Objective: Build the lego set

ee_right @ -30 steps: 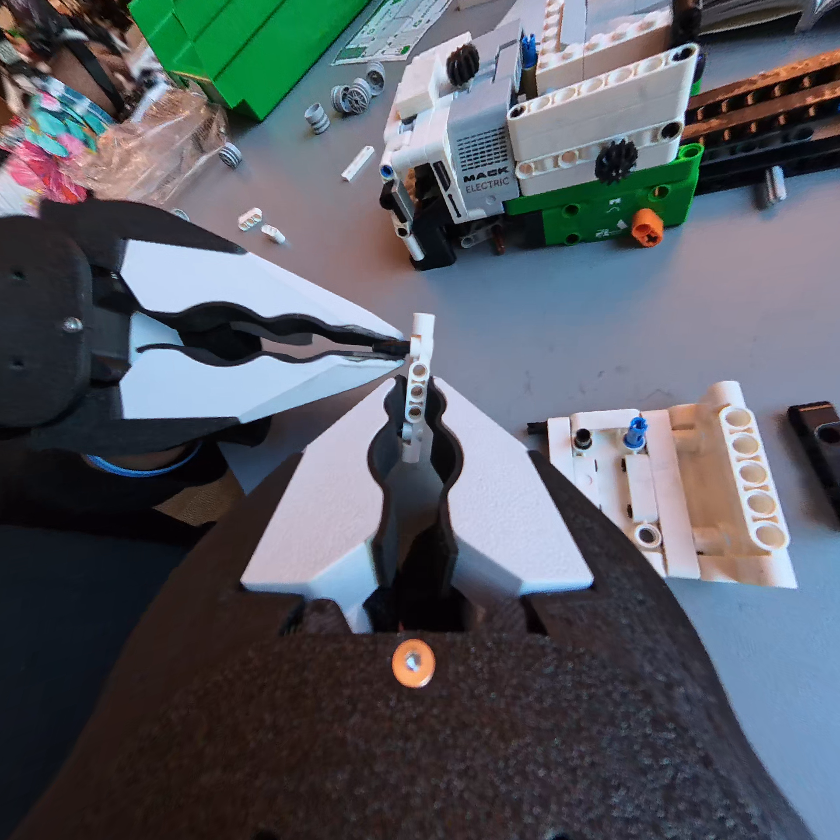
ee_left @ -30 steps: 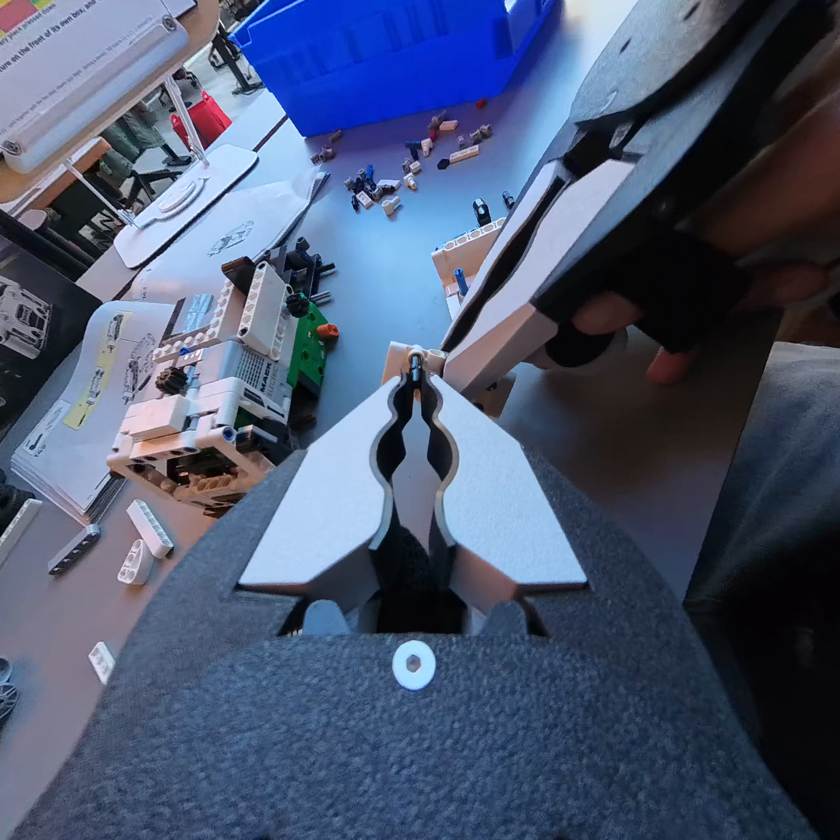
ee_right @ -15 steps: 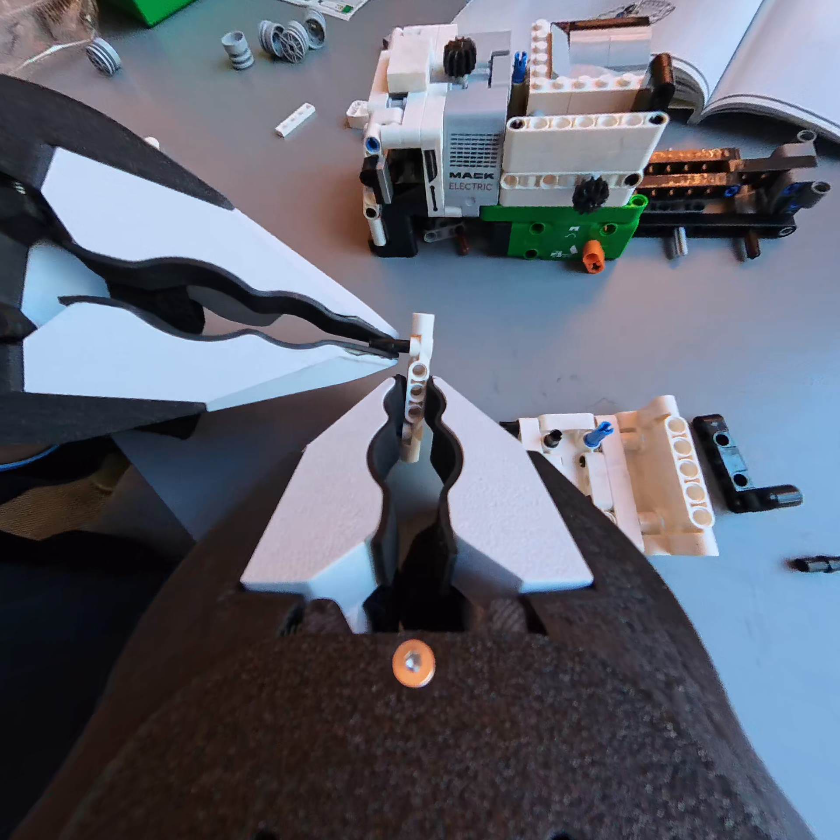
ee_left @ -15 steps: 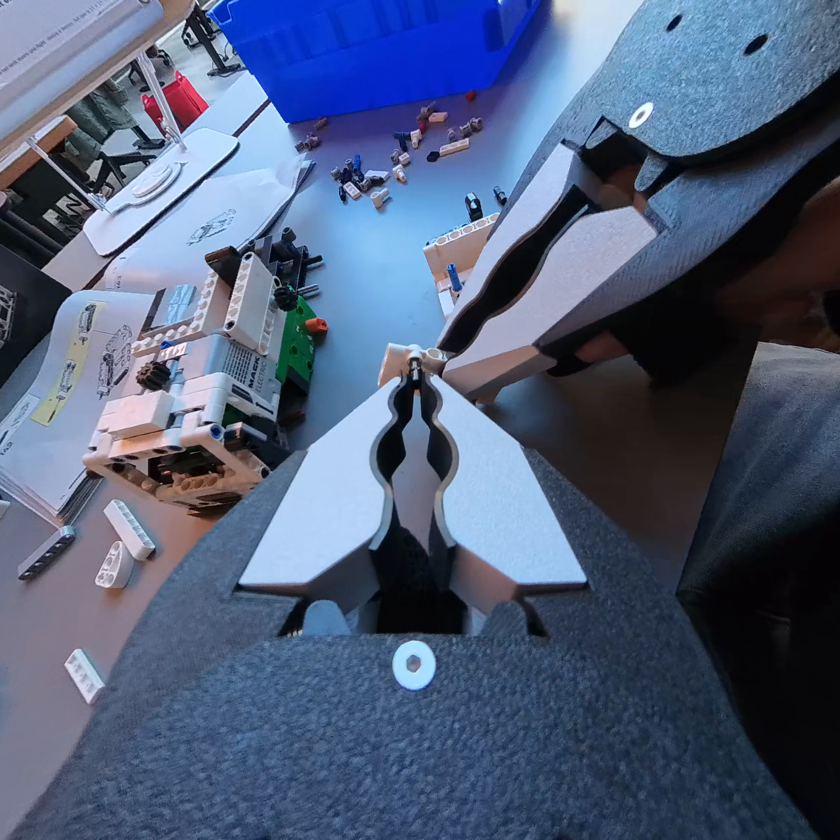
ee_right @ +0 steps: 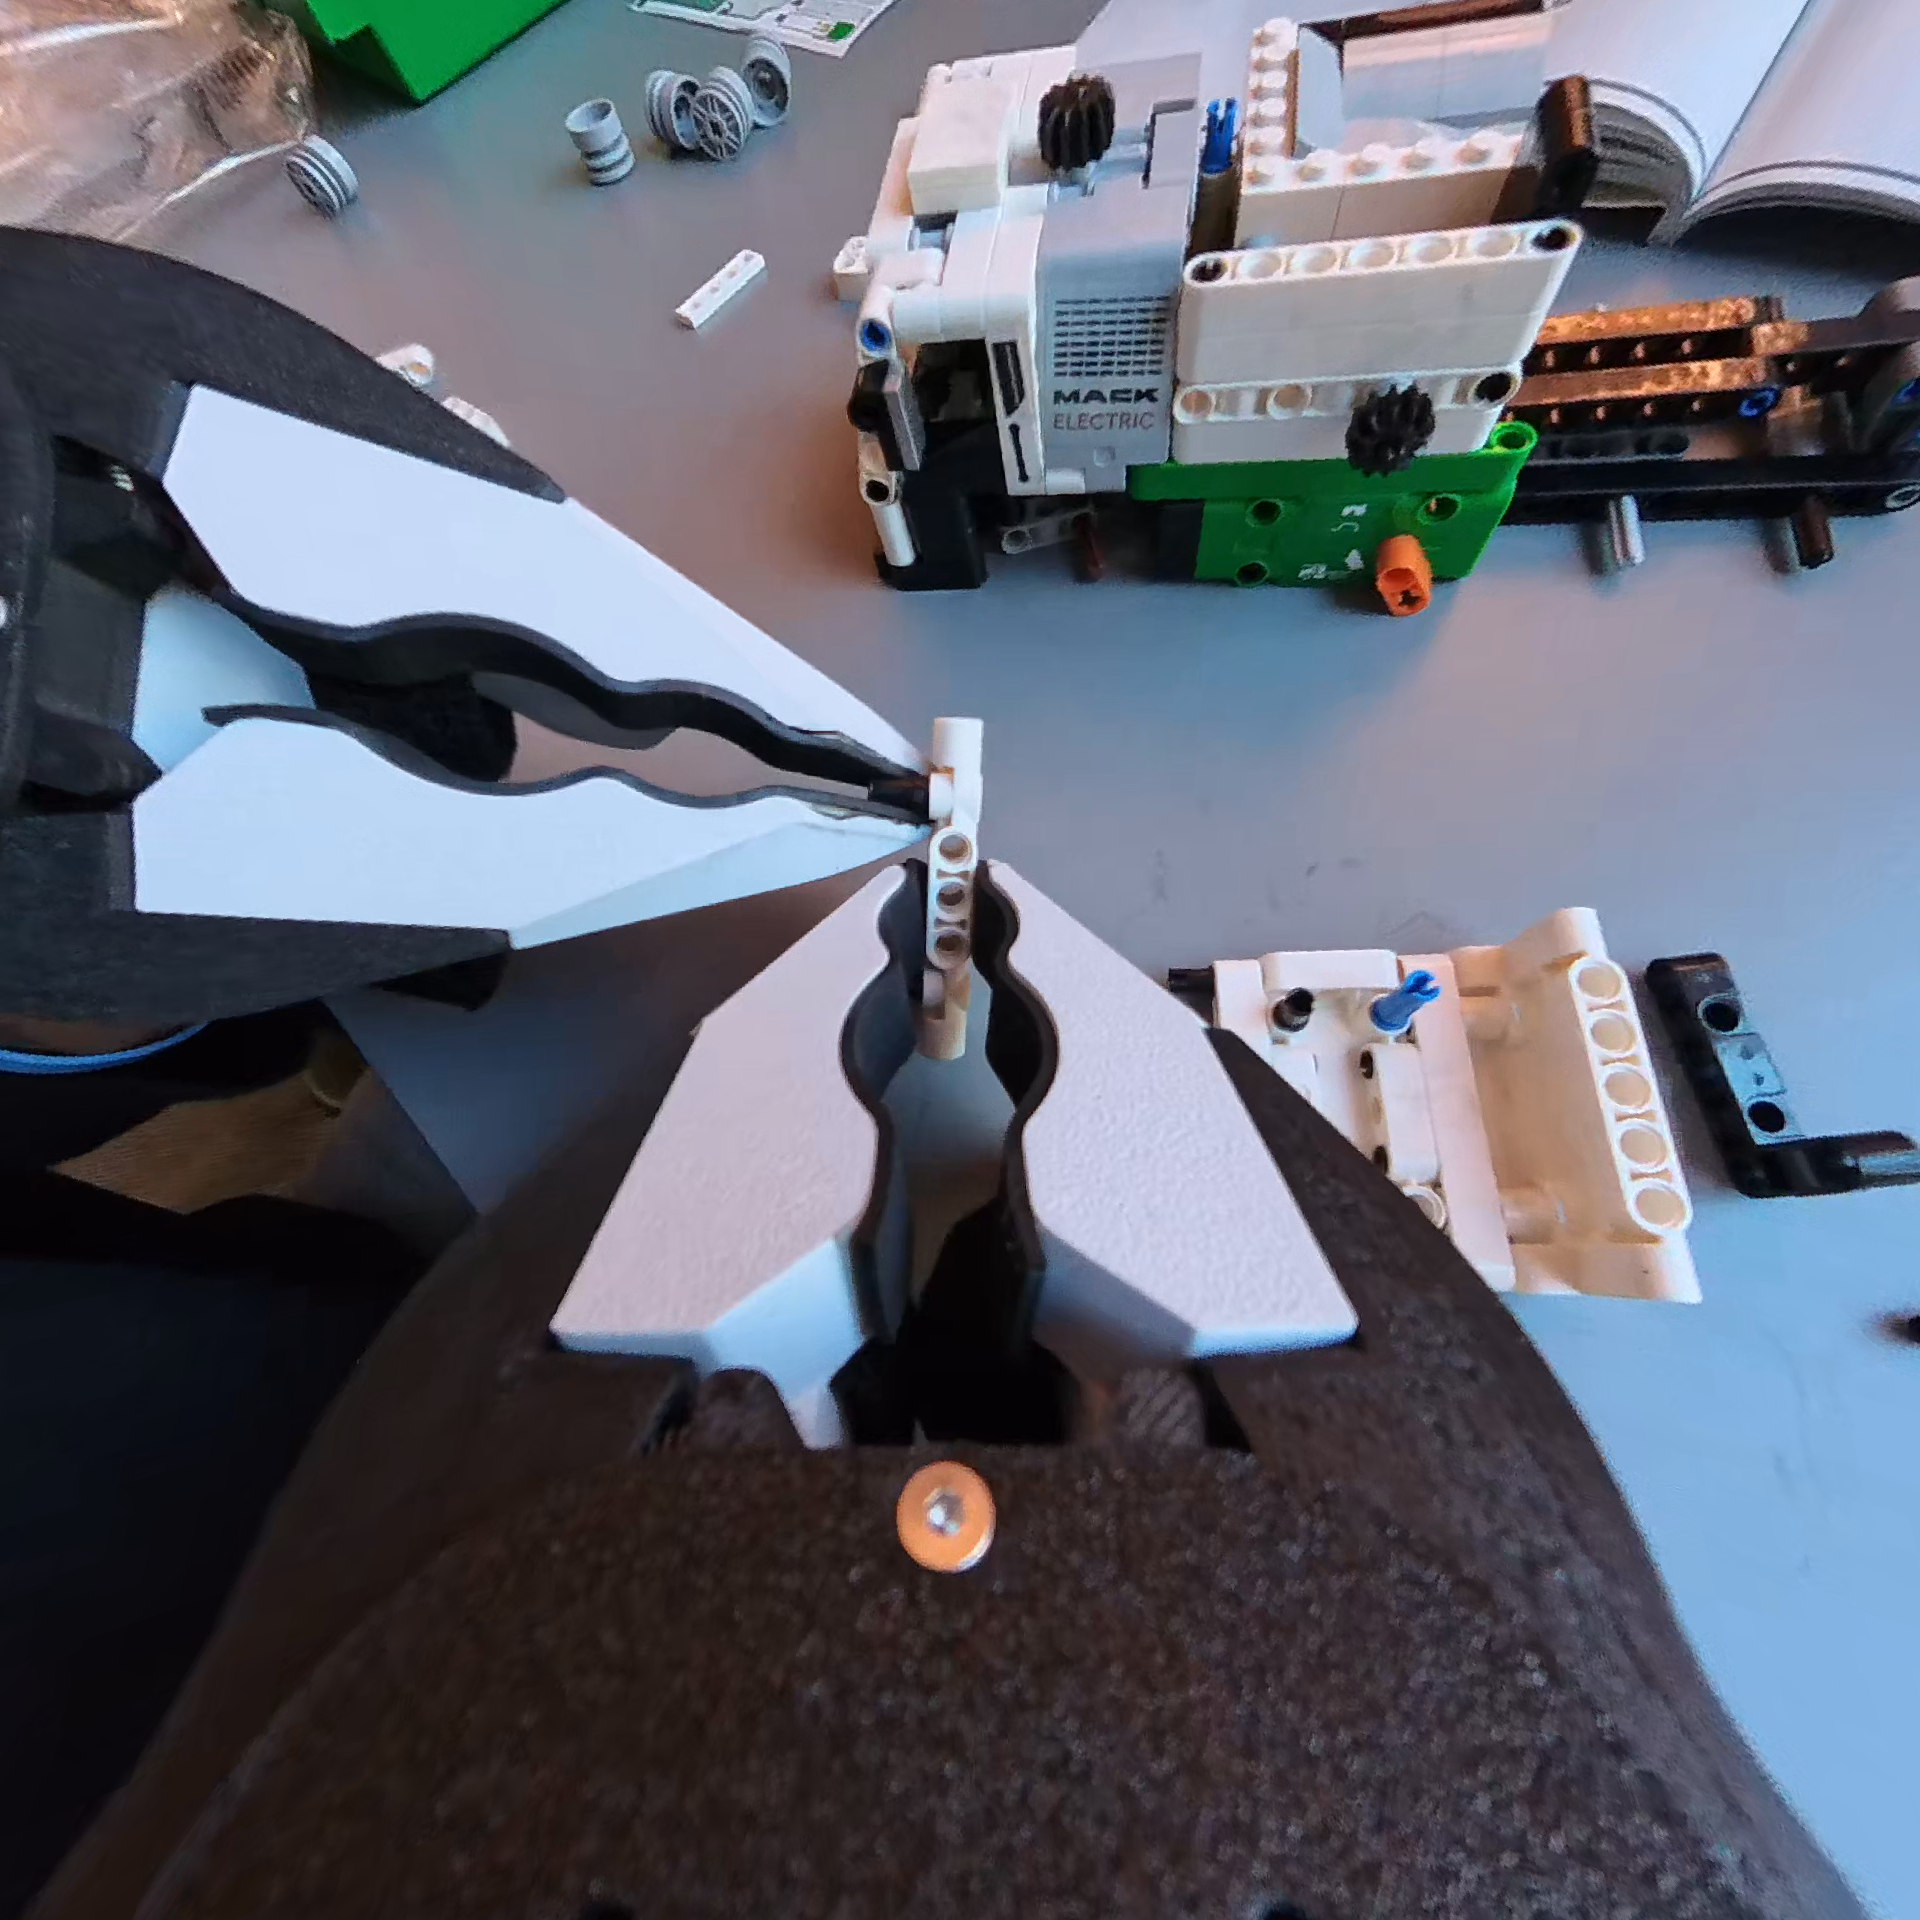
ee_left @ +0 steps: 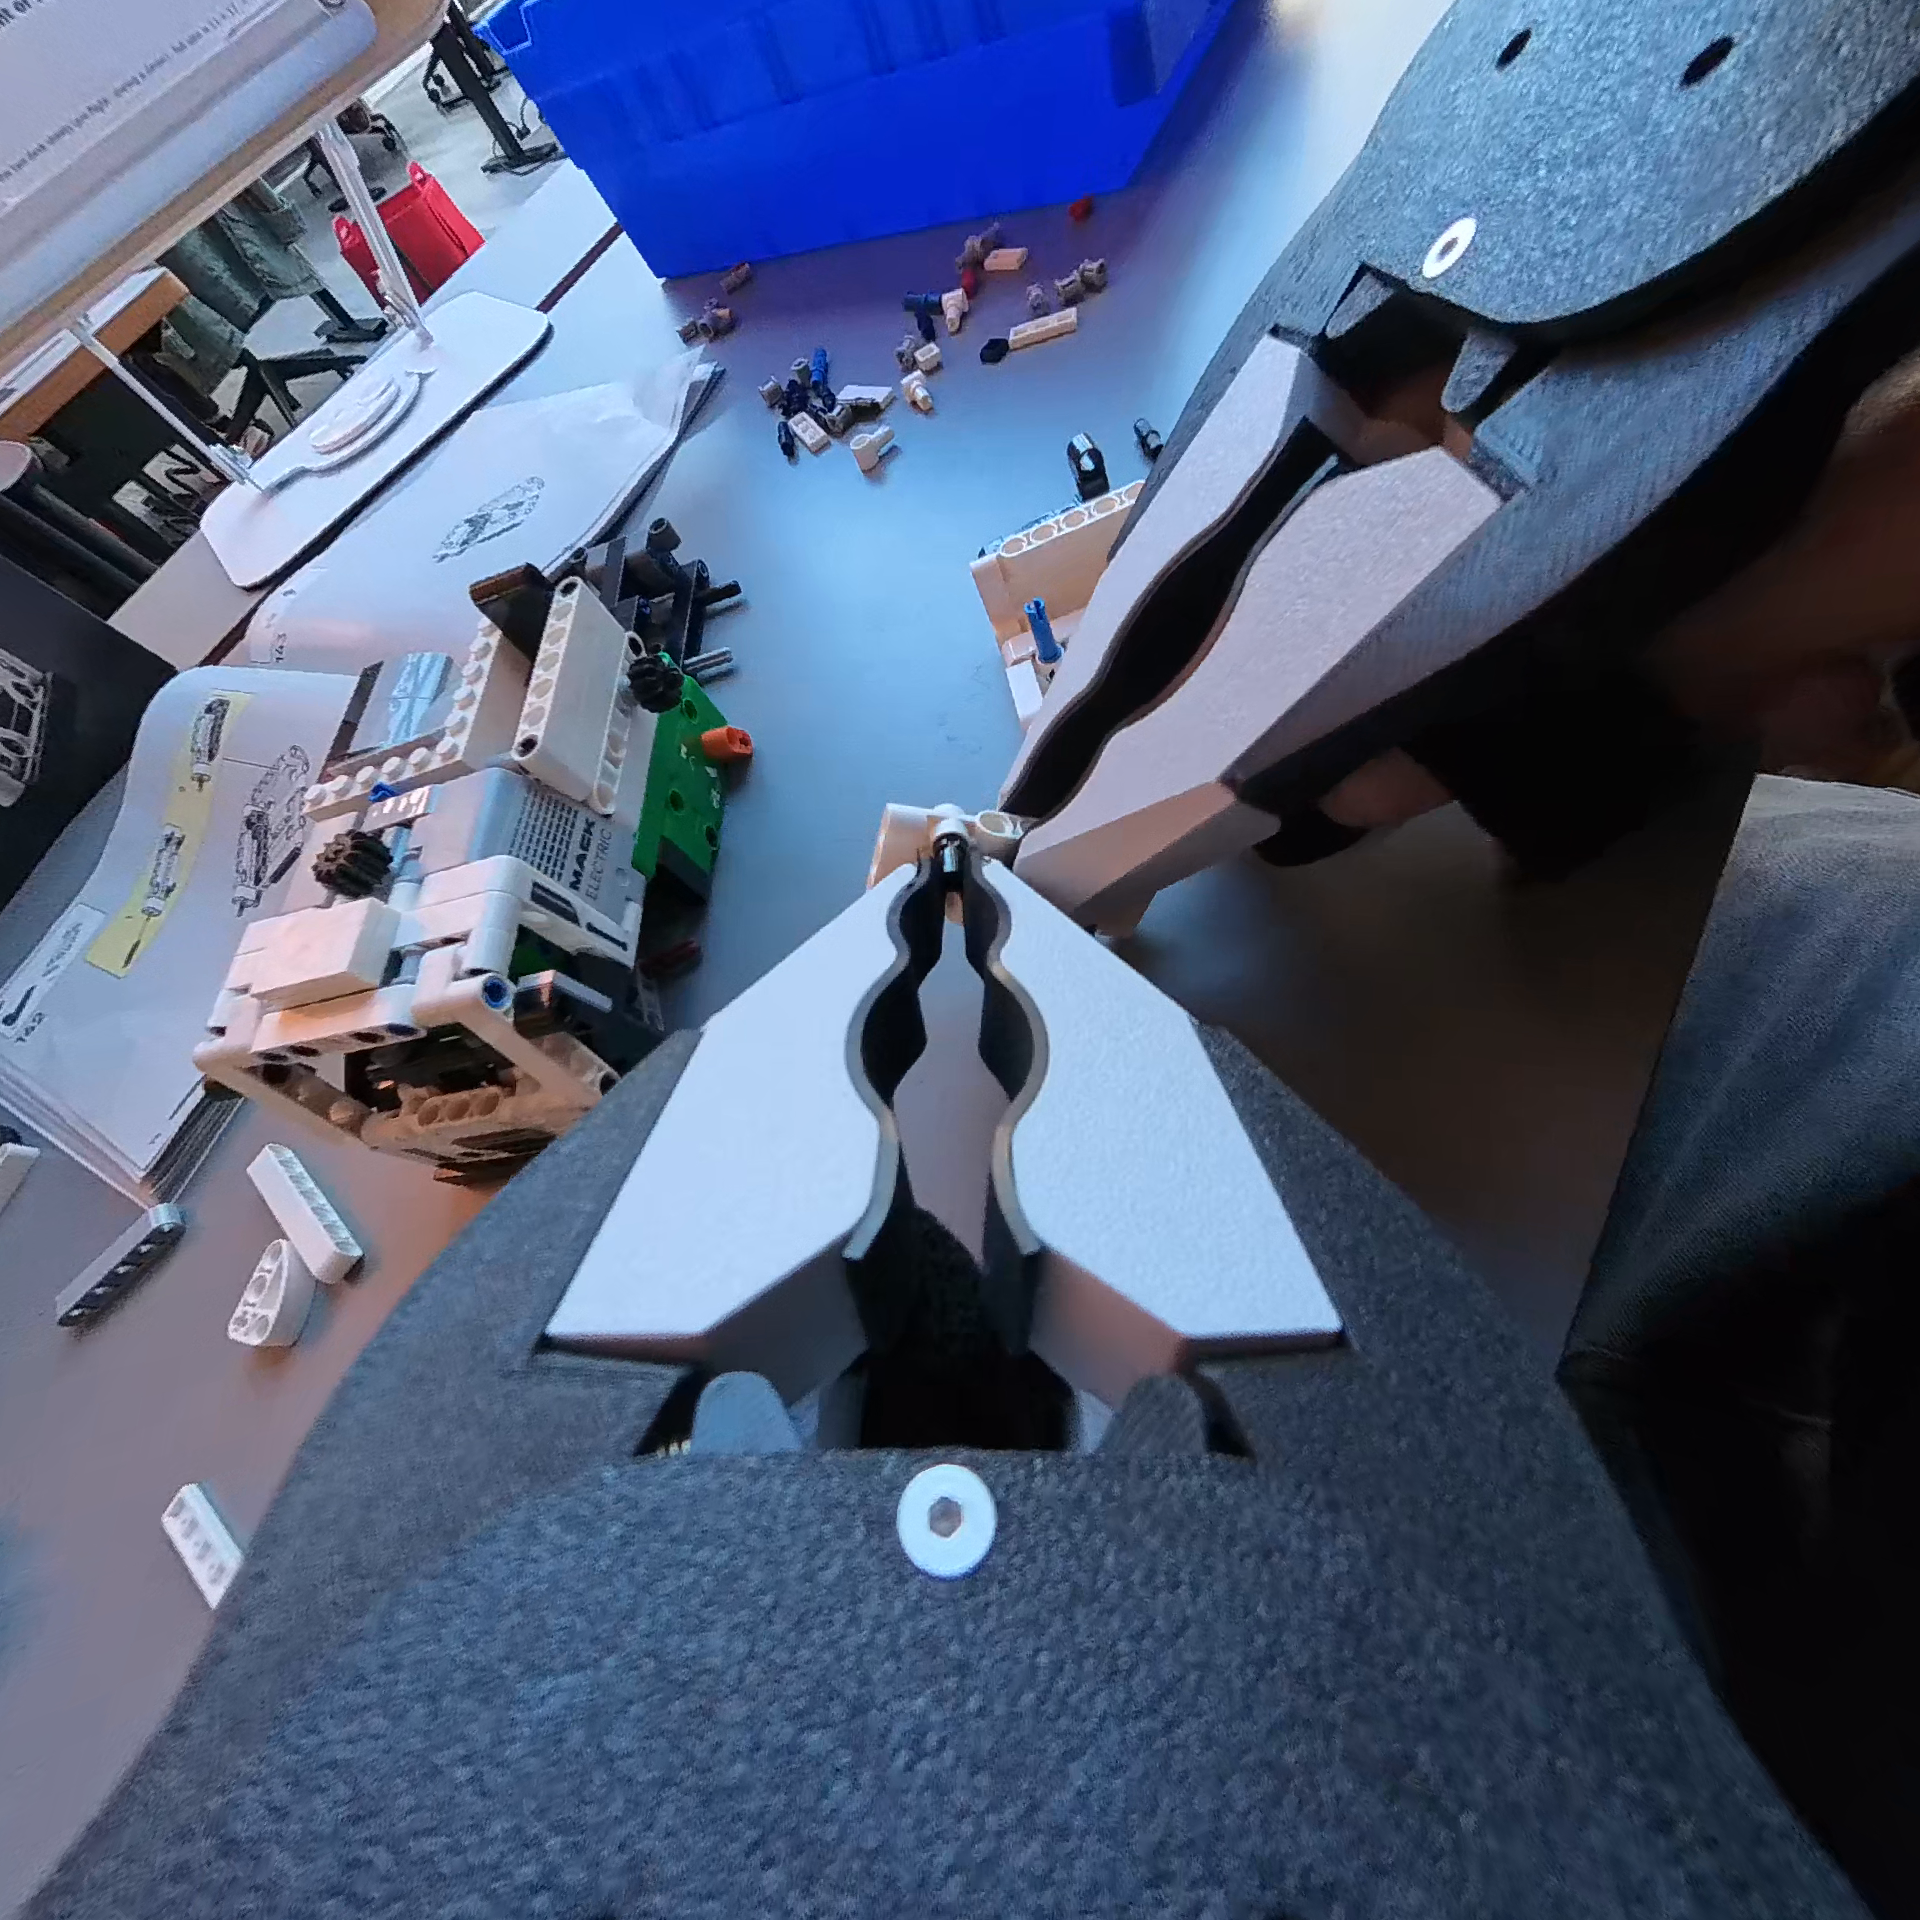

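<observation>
My right gripper (ee_right: 951, 883) is shut on a short white beam with holes (ee_right: 951, 904) and holds it upright above the grey table. My left gripper (ee_right: 914, 802) comes in from the left and is shut on a small black pin (ee_right: 902, 795), whose tip sits in the beam's upper hole. In the left wrist view the left gripper (ee_left: 948, 871) pinches the pin (ee_left: 948, 847) against the beam (ee_left: 909, 831), and the right gripper (ee_left: 1023, 831) reaches in from the upper right. The partly built white and green truck (ee_right: 1195, 343) lies beyond.
A white sub-assembly (ee_right: 1455, 1101) and a black L-shaped piece (ee_right: 1756, 1081) lie to the right. Grey wheels (ee_right: 707, 104) are at the far left. A blue bin (ee_left: 883, 104), loose small parts (ee_left: 904, 343), an instruction booklet (ee_left: 125, 883) and white beams (ee_left: 307, 1210) surround the truck (ee_left: 499, 831). Left and right tips are no more than a few centimetres apart. Between my right fingertips and the black L-shaped piece (ee_right: 1756, 1081) there is roughly 12 cm.
Both grippers stay shut and joined at the beam. The pair has shifted and tilted together over the table, so the truck and the sub-assembly sit differently in both views.
</observation>
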Tool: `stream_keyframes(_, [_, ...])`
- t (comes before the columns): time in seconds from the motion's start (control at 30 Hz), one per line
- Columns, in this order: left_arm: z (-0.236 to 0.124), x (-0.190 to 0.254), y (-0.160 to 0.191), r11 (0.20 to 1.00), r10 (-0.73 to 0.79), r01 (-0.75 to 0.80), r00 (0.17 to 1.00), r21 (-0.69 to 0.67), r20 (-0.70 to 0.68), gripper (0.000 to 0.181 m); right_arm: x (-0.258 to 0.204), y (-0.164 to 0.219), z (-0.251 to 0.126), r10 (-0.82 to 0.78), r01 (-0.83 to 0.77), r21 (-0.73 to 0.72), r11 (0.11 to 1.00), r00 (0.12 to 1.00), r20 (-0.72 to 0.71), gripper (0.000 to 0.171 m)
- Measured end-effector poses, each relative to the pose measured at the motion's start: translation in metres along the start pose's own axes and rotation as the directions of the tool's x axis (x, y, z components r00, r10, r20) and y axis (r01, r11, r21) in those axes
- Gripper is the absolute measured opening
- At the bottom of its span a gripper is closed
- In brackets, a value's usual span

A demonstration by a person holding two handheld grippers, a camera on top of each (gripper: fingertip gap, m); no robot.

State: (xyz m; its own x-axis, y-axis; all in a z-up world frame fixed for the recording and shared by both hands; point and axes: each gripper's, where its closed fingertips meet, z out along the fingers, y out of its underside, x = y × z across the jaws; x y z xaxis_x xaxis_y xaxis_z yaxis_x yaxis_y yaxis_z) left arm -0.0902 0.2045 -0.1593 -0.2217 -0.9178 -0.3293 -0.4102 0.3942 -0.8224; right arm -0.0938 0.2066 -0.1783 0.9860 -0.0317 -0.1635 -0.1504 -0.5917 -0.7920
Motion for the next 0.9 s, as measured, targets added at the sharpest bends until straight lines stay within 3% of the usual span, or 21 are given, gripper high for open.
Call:
stream_keyframes(0.5, [-0.007, -0.001, -0.009, 0.995, 0.069, -0.073, 0.996, 0.066, 0.059, 0.004, 0.002, -0.002, -0.002, 0.017, -0.017, 0.016, 1.0, 1.0, -0.005, 0.007])
stream_keyframes(0.9, [-0.01, 0.001, -0.013, 0.995, 0.009, -0.008, 1.0, 0.104, -0.01, 0.004, -0.004, -0.003, -0.005, -0.008, 0.007, 0.035, 0.999, 0.999, 0.035, 0.008])
